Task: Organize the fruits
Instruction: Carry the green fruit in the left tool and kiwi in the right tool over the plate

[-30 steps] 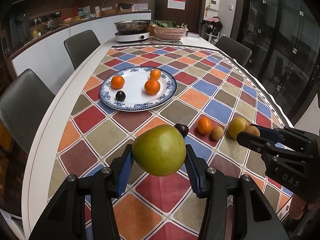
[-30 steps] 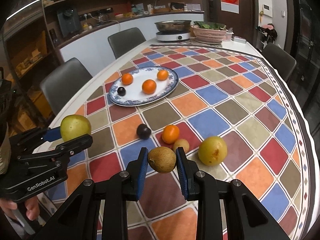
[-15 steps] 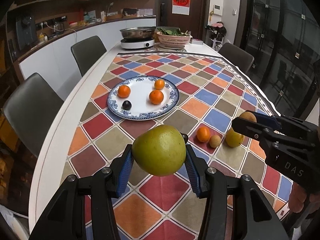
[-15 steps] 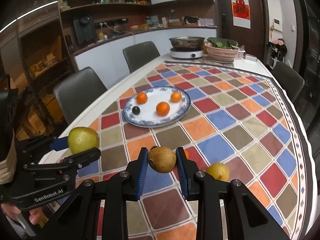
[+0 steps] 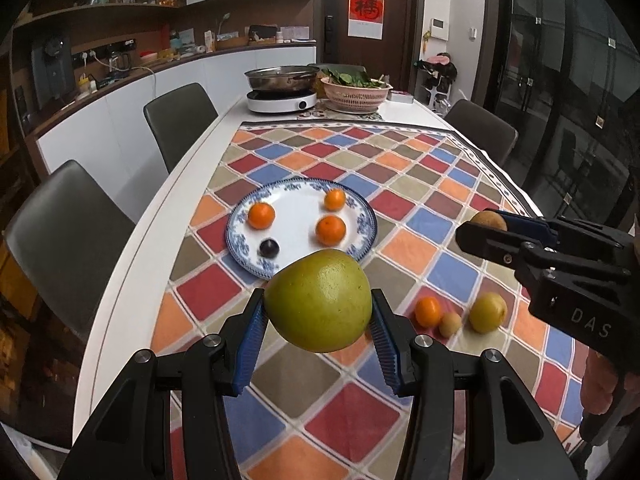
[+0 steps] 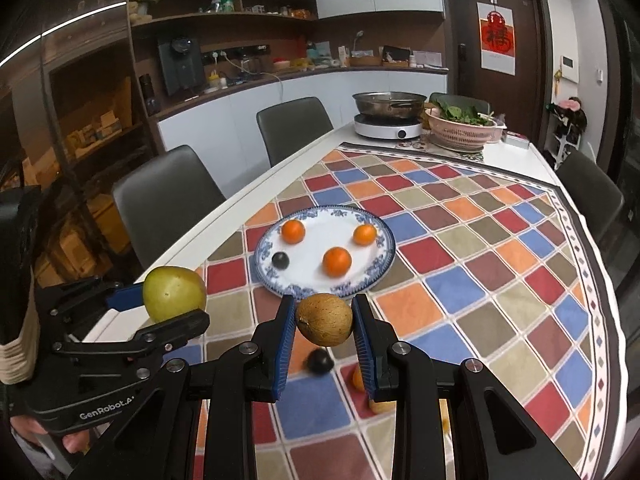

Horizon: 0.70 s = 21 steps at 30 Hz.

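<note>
four fruits sit on the plate (image 5: 362, 222); left hand-held gripper (image 5: 318, 334) clamps a green pomelo (image 5: 318, 300), right hand-held gripper (image 6: 323, 338) a brown kiwi (image 6: 325, 319), four wait on the bench (image 5: 120, 288).

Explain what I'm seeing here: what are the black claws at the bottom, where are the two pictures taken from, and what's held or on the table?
No robot: a person holds a two-finger gripper in each hand, with a camera on each looking along the fingers. One picture is from the left gripper, shut on a big green fruit. The other is from the right gripper, shut on a small brown fruit. Each gripper also shows at the side of the other's view. On the checked tablecloth stands a blue-rimmed plate with three oranges and one dark fruit. More fruit lies loose on the cloth: an orange, a small brown one, a yellow one and a dark one.
</note>
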Motion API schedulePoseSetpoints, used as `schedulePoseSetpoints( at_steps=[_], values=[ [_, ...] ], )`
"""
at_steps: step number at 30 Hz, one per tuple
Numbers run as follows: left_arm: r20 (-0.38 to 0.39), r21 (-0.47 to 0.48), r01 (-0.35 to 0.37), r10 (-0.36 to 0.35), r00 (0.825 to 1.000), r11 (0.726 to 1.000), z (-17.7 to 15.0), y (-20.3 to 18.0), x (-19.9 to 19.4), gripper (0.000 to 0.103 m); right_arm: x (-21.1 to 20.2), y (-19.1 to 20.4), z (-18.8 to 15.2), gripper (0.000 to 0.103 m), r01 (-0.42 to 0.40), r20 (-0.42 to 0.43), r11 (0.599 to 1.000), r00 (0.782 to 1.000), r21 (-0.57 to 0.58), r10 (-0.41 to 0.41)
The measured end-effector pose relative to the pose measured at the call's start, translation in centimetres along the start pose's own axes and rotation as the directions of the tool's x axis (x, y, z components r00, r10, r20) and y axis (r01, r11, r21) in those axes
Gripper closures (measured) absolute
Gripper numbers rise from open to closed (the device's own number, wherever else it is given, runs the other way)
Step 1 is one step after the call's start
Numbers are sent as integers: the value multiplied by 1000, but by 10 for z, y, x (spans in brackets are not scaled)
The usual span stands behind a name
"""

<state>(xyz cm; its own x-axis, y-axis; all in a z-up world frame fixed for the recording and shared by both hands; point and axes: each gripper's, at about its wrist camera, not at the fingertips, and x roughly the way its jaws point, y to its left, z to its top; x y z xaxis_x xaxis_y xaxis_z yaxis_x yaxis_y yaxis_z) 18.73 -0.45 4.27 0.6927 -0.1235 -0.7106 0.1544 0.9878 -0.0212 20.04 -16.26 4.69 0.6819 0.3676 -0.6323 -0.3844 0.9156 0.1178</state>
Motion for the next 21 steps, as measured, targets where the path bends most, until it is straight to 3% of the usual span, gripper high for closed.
schedulePoseSetpoints(
  at_steps=[21],
  values=[
    [-36,52,86,-85,996,995,76,43,96,53,104,-14,76,74,-16,-52,999,999,-46,14]
  ],
)
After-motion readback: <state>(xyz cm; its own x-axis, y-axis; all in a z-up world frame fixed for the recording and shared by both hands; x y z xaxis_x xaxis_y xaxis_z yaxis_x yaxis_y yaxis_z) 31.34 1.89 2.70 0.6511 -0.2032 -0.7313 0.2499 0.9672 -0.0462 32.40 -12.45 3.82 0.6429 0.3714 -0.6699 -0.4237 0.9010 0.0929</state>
